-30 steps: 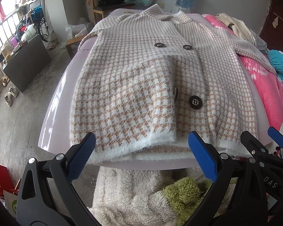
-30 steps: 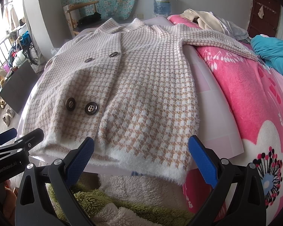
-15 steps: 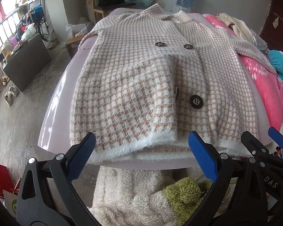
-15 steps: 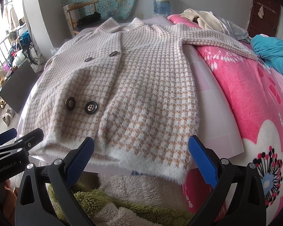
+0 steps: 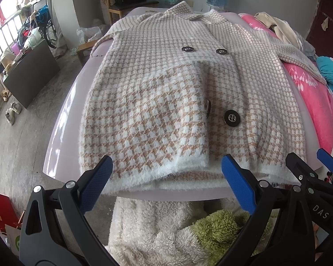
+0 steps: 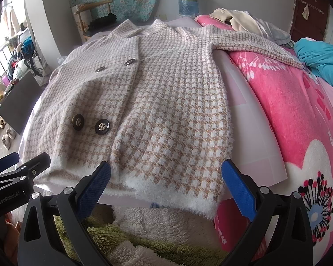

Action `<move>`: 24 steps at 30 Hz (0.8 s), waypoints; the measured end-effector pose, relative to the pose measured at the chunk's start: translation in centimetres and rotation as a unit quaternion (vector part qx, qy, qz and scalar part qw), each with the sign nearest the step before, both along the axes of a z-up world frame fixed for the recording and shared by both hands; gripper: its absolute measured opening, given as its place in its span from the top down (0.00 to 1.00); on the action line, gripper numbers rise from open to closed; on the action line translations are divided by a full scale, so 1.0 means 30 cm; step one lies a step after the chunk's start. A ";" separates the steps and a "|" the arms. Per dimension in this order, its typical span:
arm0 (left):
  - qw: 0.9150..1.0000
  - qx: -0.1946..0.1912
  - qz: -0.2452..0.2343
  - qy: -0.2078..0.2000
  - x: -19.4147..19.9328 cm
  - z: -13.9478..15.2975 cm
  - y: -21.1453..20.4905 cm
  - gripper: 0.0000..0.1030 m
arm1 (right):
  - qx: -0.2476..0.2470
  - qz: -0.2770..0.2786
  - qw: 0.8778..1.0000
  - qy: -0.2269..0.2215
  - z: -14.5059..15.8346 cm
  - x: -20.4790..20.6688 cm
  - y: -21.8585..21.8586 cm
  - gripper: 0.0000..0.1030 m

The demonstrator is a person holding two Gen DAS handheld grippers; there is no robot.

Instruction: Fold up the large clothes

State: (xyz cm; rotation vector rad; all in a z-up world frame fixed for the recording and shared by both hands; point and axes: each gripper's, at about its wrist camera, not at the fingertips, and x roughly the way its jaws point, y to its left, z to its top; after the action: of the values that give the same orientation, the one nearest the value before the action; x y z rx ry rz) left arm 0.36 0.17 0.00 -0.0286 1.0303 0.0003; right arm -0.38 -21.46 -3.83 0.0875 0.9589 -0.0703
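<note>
Both claws, left claw (image 5: pixel 166 182) and right claw (image 6: pixel 166 182), hover released at the coat's (image 5: pixel 166 102) hem; nothing has shifted lately, so the coat lies flat, unfolded, on the desk (image 5: pixel 64 128).

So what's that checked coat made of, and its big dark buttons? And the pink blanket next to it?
The coat looks like soft fuzzy knit, maybe wool or acrylic: tiny hairs stand up along its white hem. The dark buttons shine with metal-looking middles, so probably plastic or metal; hard to tell. The pink blanket looks like plush fleece: a velvety, matte surface with printed flowers.
</note>
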 end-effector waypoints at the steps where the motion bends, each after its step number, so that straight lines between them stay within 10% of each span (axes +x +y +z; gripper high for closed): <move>1: 1.000 0.000 0.000 -0.001 0.002 0.000 0.002 0.08 | -0.002 -0.001 1.000 0.001 -0.003 0.003 -0.001 0.05; 13: 0.999 0.020 -0.016 -0.020 0.065 -0.013 0.053 0.08 | 0.009 -0.013 1.000 -0.007 -0.014 0.023 -0.047 0.05; 19: 0.993 -0.090 -0.043 -0.059 0.074 0.001 0.155 0.08 | 0.016 -0.023 1.000 -0.004 -0.036 0.040 -0.137 0.05; 24: 0.991 -0.103 -0.032 -0.080 0.092 0.022 0.224 0.08 | 0.011 -0.021 1.000 0.006 -0.074 0.047 -0.189 0.06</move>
State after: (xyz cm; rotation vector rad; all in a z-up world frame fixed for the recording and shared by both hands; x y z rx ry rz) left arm 3.11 6.89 0.67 -0.1806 0.8664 -0.1639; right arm 1.04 -27.13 -6.06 0.1275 0.9695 -0.0981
